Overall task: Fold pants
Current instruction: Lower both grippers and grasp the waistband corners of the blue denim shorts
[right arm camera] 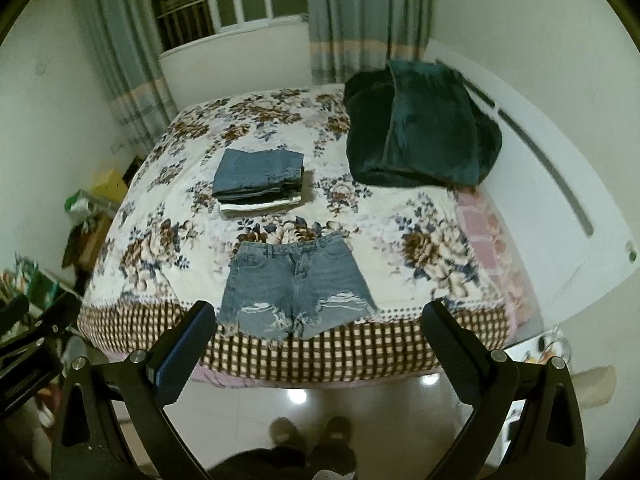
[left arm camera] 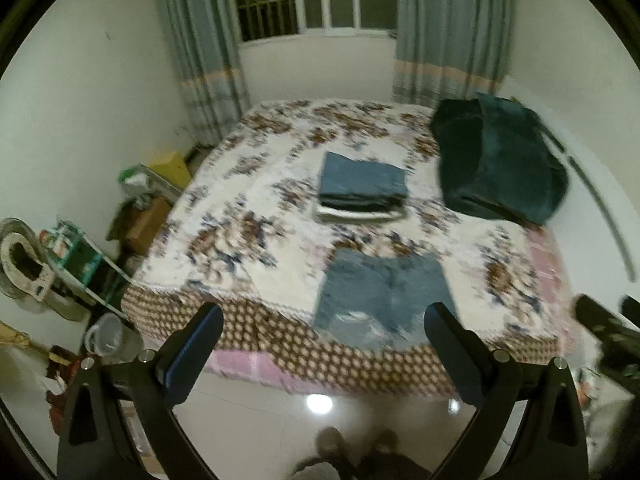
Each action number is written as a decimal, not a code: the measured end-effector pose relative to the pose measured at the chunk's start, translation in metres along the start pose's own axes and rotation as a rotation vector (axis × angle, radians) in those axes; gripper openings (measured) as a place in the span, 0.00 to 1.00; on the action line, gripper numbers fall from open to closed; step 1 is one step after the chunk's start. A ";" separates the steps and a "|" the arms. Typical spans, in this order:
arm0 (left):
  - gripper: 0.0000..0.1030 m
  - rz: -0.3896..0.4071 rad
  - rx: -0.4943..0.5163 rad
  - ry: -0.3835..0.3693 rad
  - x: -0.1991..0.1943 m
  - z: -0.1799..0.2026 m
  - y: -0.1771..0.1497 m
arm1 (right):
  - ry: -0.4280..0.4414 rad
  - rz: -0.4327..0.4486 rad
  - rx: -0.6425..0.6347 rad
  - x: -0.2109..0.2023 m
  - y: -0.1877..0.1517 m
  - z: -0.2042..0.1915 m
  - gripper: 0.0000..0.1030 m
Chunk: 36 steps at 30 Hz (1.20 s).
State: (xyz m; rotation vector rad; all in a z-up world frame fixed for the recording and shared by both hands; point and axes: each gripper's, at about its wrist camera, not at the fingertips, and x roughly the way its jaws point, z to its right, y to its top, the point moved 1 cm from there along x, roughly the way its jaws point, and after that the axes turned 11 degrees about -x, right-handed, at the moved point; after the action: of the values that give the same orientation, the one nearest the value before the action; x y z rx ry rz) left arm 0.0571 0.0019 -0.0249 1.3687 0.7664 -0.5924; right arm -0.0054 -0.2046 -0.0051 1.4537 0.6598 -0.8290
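A pair of blue denim shorts (right arm camera: pixel 296 292) with ripped hems lies spread flat near the front edge of the bed, waistband away from me; it also shows, blurred, in the left wrist view (left arm camera: pixel 384 296). A stack of folded pants (right arm camera: pixel 258 180) sits behind it mid-bed, and shows in the left wrist view (left arm camera: pixel 360 190) too. My left gripper (left arm camera: pixel 324 320) is open and empty, held above the floor in front of the bed. My right gripper (right arm camera: pixel 316 318) is open and empty, likewise short of the shorts.
A dark green blanket (right arm camera: pixel 420 128) lies heaped at the bed's back right. The bed wears a floral cover (right arm camera: pixel 432 240). Boxes and clutter (left arm camera: pixel 100 256) stand on the floor left of the bed. My feet (right arm camera: pixel 312 440) stand on the tiled floor. The white headboard (right arm camera: pixel 560 200) is on the right.
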 end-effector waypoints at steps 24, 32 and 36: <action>1.00 -0.394 -0.117 0.197 0.372 0.219 -0.125 | 0.321 -0.395 -0.136 0.498 0.085 0.171 1.00; 0.74 -0.618 -0.146 0.098 0.498 0.348 -0.245 | 0.262 -0.468 -0.295 0.651 0.052 0.246 1.00; 0.41 -0.648 -0.140 0.113 0.532 0.368 -0.273 | 0.309 -0.511 -0.305 0.705 0.036 0.263 1.00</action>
State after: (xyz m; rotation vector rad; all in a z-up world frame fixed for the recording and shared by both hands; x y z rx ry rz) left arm 0.2345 -0.3643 -0.5974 1.0174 1.3350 -0.9464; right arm 0.4028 -0.5283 -0.5495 1.1537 1.3698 -0.8481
